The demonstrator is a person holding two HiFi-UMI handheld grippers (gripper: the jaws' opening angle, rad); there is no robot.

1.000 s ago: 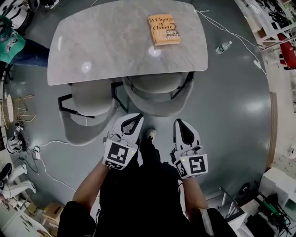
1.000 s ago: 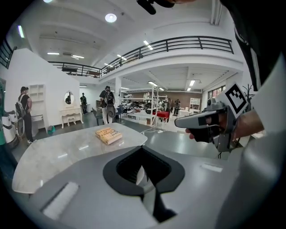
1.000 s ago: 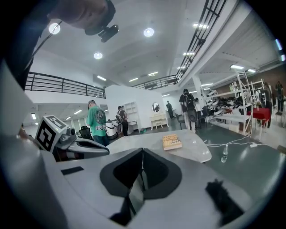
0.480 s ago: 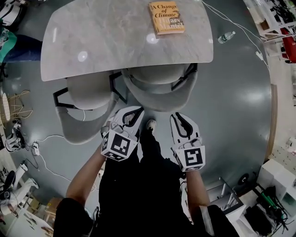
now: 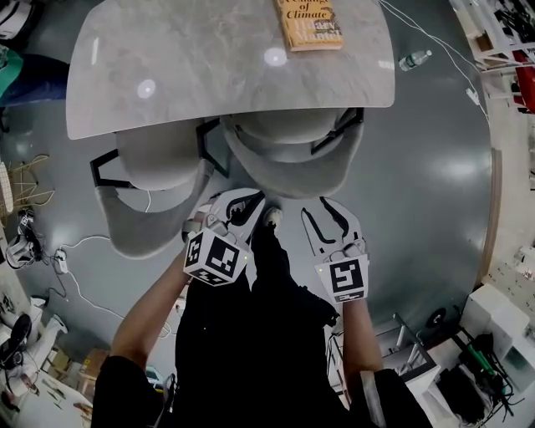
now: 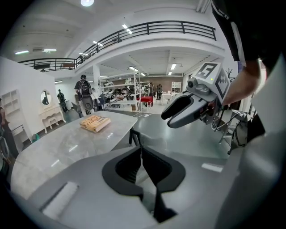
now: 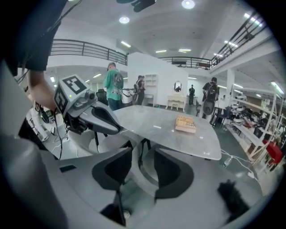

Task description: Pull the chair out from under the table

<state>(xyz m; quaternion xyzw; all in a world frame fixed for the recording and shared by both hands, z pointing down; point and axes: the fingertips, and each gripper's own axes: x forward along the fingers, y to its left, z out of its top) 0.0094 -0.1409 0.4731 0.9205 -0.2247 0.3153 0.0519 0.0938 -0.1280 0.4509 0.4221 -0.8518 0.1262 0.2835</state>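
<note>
Two chairs are tucked under the near edge of the marble table (image 5: 209,67). The target chair (image 5: 292,177) is the one toward the near right corner, with its seat under the top and its curved back sticking out toward the person. The second chair (image 5: 150,226) stands just beside it on the left.

On the left gripper (image 5: 244,203) the jaws are pressed together with nothing in them. Its tips are at the left end of the chair's back; I can't tell whether they touch.

On the right gripper (image 5: 320,213) the jaws have just been opening and are now spread wide with nothing clamped. Its tips are near the back's rim, right of centre and clear of it. In the right gripper view the back shows through the gap, beyond the pads.

The book (image 5: 311,23) lies at the table's far edge, right side.
</note>
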